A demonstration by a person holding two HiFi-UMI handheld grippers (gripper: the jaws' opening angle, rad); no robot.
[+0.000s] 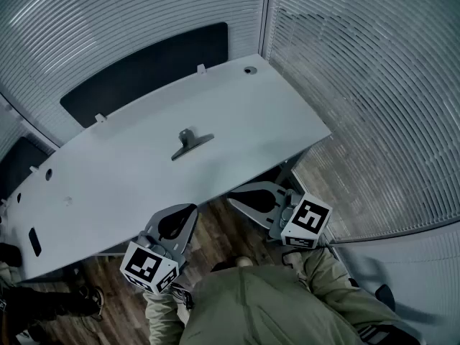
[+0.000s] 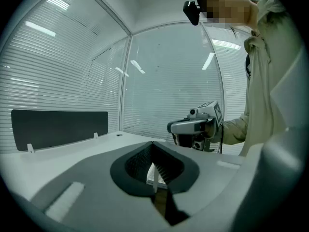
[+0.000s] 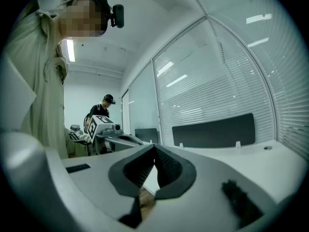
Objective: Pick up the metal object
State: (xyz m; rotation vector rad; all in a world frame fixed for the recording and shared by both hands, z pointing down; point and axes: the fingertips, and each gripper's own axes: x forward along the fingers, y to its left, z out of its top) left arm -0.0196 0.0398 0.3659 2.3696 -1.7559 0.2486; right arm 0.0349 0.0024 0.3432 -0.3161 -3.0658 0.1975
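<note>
The metal object, a grey clip with a flat handle, lies near the middle of the white table. Both grippers hang below the table's near edge, over the floor and apart from the clip. My left gripper is shut with nothing in it, and its tips meet in the left gripper view. My right gripper is also shut and empty, its jaws closed in the right gripper view. Neither gripper view shows the clip.
A dark panel stands along the table's far edge. Glass walls with blinds enclose the back and right. Wooden floor lies under the grippers. Another person stands in the background. A small hole marks the table's far corner.
</note>
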